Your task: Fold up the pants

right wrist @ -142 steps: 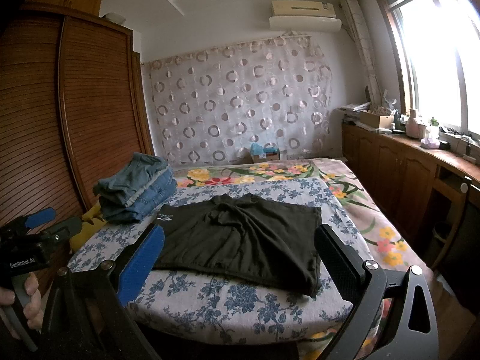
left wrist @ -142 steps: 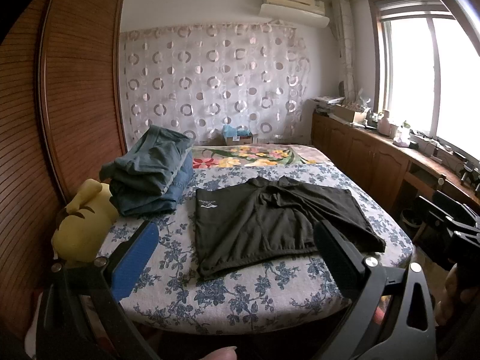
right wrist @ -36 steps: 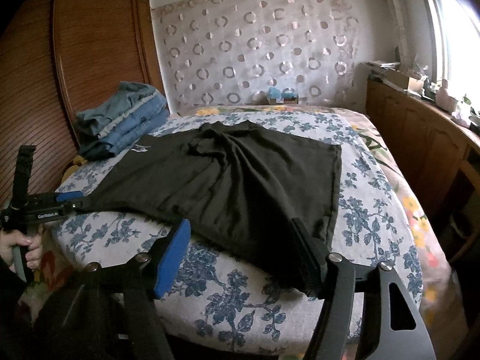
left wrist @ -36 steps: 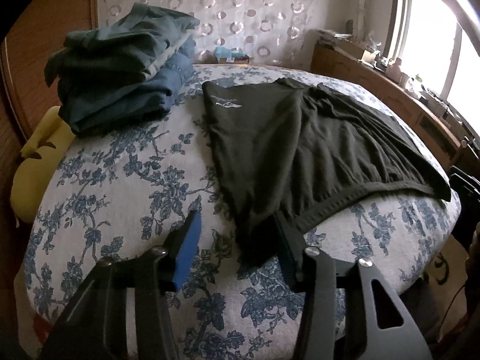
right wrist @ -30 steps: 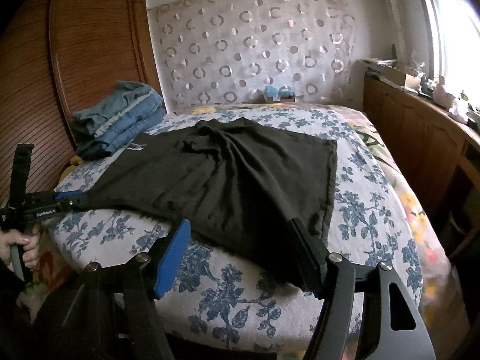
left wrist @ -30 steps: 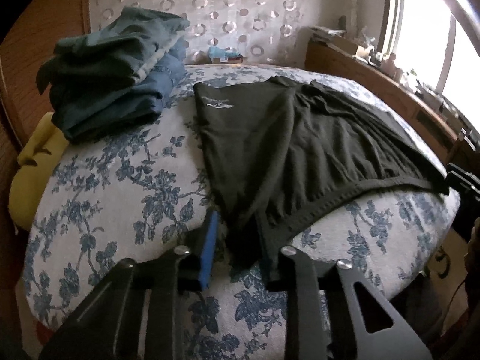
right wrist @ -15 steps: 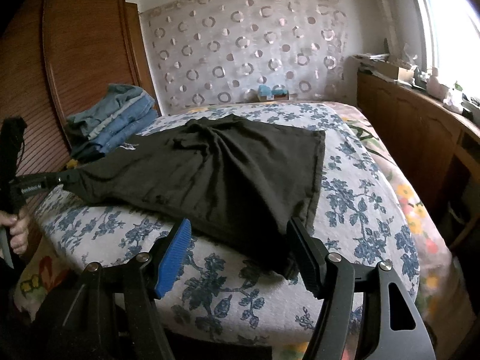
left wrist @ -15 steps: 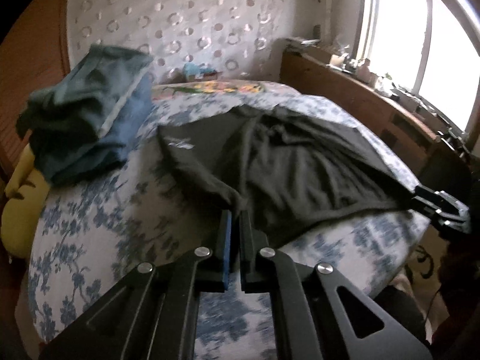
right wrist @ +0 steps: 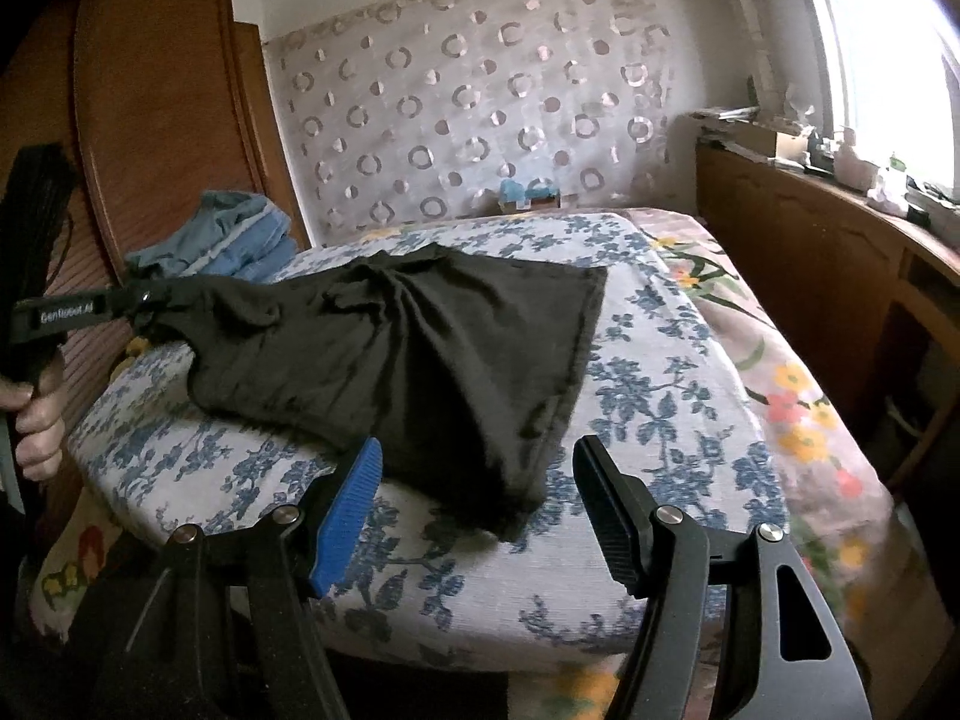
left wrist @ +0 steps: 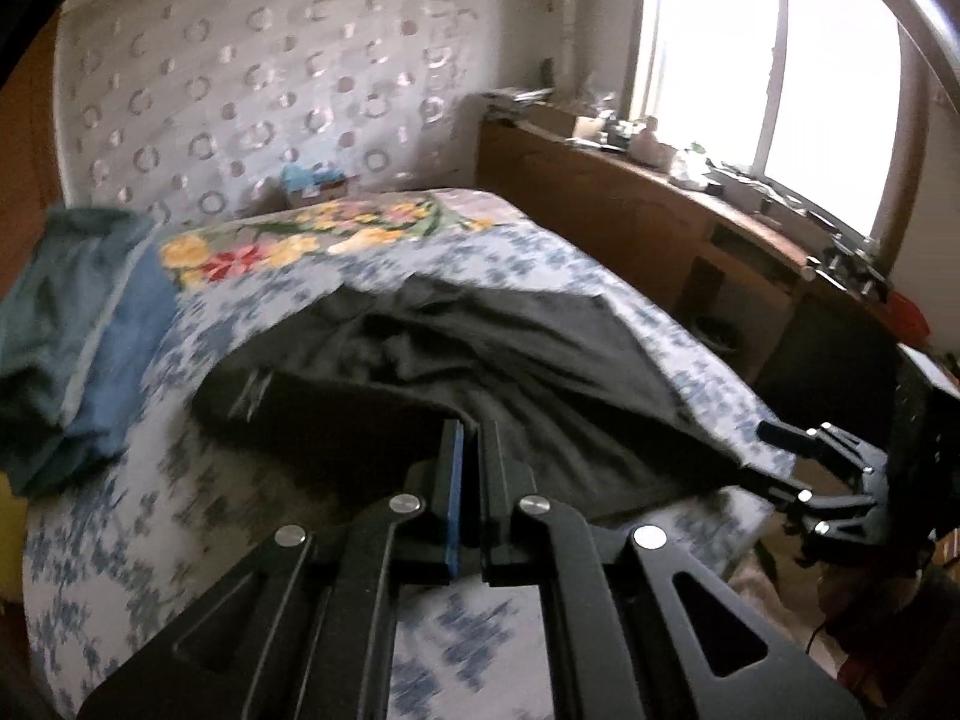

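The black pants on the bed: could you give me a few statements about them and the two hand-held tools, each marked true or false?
1. The left tool is shut on a corner of the black pants. True.
2. The right tool is also clamped on the pants. False: its two fingers stand wide apart, with the near corner of the pants lying between them, ungripped.
3. A pile of folded blue clothes sits on the bed beside the pants. True.
4. The pants are already folded into a neat small stack. False: they are spread over the bed, one corner lifted by the left tool.
5. The bed cover is plain white. False: it has a blue flower print.
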Tool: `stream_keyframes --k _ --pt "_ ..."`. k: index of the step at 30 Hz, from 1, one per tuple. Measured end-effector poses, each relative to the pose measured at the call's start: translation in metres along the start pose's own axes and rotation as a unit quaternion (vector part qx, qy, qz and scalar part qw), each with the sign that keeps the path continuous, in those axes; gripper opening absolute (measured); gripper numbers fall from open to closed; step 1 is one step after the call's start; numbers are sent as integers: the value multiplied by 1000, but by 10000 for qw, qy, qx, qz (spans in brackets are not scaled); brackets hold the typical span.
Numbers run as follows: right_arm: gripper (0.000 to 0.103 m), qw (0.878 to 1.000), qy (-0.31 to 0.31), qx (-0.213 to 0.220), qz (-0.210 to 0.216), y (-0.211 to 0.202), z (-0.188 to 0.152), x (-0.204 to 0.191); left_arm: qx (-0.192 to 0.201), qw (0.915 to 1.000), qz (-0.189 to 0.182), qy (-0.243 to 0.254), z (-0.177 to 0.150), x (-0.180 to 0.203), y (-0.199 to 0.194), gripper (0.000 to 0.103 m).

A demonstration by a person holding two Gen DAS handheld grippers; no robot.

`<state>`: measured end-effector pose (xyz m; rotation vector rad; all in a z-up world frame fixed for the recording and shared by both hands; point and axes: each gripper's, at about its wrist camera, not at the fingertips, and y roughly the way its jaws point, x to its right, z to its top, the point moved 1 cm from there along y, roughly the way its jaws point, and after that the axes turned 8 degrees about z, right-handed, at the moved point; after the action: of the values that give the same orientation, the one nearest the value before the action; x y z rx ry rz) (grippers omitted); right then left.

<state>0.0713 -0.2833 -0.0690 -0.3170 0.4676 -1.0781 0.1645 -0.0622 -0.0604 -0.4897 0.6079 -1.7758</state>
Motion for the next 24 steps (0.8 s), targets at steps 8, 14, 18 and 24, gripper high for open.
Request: stream_keyframes --k 8,14,18,24 --pt "68 9999 49 127 -35 -12 2 4 99 9990 -341 274 26 45 -1 5" --pt "68 9998 49 192 -23 -13 4 4 154 9987 -417 247 32 59 -2 5" --pt "68 9999 24 153 -26 -9 4 4 193 9992 -284 206 29 53 -2 6" --pt "68 9999 22 115 7 -1 8 0 95 9997 -12 218 17 30 -2 35"
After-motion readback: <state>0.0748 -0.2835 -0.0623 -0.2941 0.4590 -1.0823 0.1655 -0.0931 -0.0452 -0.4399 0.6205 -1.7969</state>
